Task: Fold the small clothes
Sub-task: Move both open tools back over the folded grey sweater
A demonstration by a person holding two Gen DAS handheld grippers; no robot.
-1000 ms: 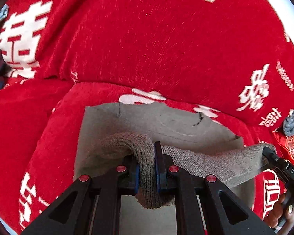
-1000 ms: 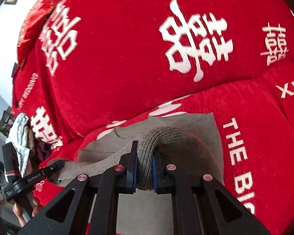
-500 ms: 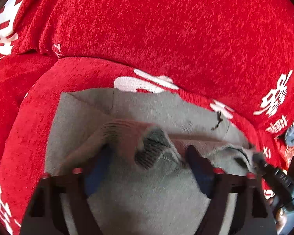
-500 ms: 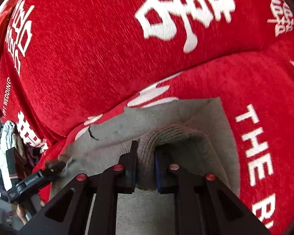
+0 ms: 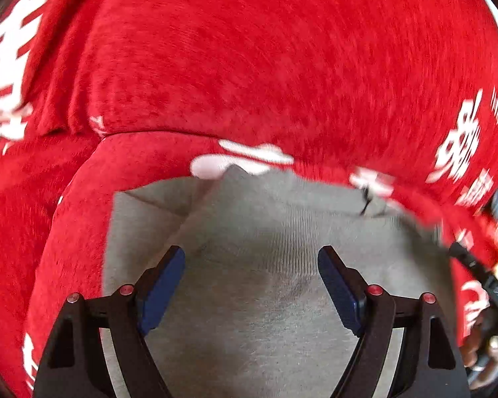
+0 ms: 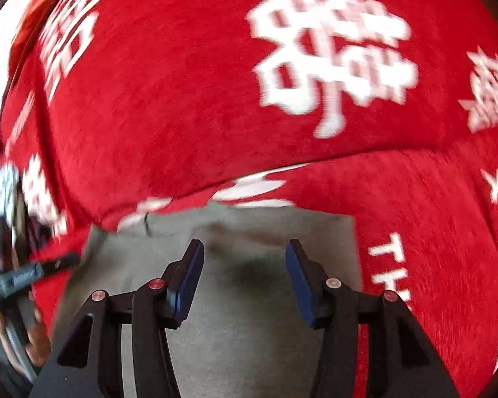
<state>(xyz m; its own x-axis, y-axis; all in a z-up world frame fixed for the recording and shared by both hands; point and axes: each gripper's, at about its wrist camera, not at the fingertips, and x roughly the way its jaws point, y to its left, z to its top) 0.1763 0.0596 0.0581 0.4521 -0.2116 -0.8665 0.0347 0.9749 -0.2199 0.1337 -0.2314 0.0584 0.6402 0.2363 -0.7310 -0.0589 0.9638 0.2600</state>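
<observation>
Grey knit garment [image 5: 259,265] lies flat on red sofa cover [image 5: 249,66] w/ white characters; L gripper [image 5: 251,265] jaws spread wide, holding nothing, above cloth; R gripper [image 6: 244,258] likewise spread, empty, over same garment [image 6: 249,298]; both views blurred.

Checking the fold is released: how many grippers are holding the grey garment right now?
0. The left gripper and the right gripper both stand open above the grey garment, which lies on the red cover.

Left gripper [image 5: 250,280] and right gripper [image 6: 244,273] both hold their jaws spread wide.
</observation>
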